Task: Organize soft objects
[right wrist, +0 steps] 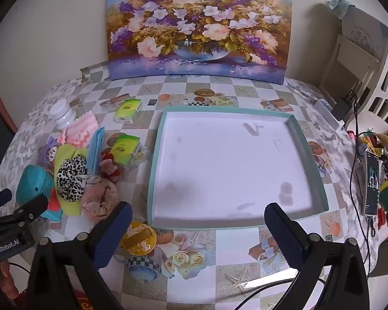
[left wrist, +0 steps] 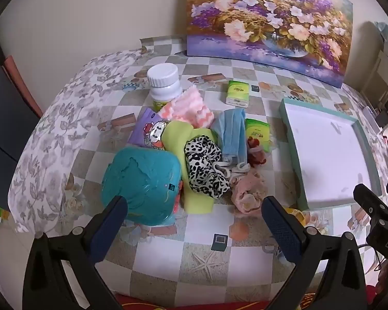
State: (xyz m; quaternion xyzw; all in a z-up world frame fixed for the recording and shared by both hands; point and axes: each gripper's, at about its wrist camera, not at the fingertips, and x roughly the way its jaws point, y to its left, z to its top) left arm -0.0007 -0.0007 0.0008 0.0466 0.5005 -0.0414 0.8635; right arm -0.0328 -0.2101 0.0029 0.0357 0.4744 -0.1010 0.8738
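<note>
A pile of soft things lies left of a white tray with a teal rim (left wrist: 288, 129) (right wrist: 155, 155). In it are a teal pack (left wrist: 142, 180) (right wrist: 32, 180), a yellow-green cloth (left wrist: 183, 139), a leopard-print scrunchie (left wrist: 204, 168) (right wrist: 69, 175), a blue face mask (left wrist: 231, 131) (right wrist: 95, 147), a pink striped cloth (left wrist: 188, 108) (right wrist: 77, 129) and a crumpled pink cloth (left wrist: 247, 193) (right wrist: 98, 196). My left gripper (left wrist: 194, 222) is open and empty just in front of the pile. My right gripper (right wrist: 198, 230) is open and empty over the tray's near edge.
A white bottle (left wrist: 164, 82) (right wrist: 62, 115), two green tissue packs (left wrist: 238, 91) (left wrist: 257, 131) and a purple cartoon packet (left wrist: 148, 129) sit by the pile. A yellow round tin (right wrist: 139, 237) lies near the tray corner. A flower painting (right wrist: 199, 25) leans on the wall. Cables and a phone (right wrist: 372, 180) lie at the right.
</note>
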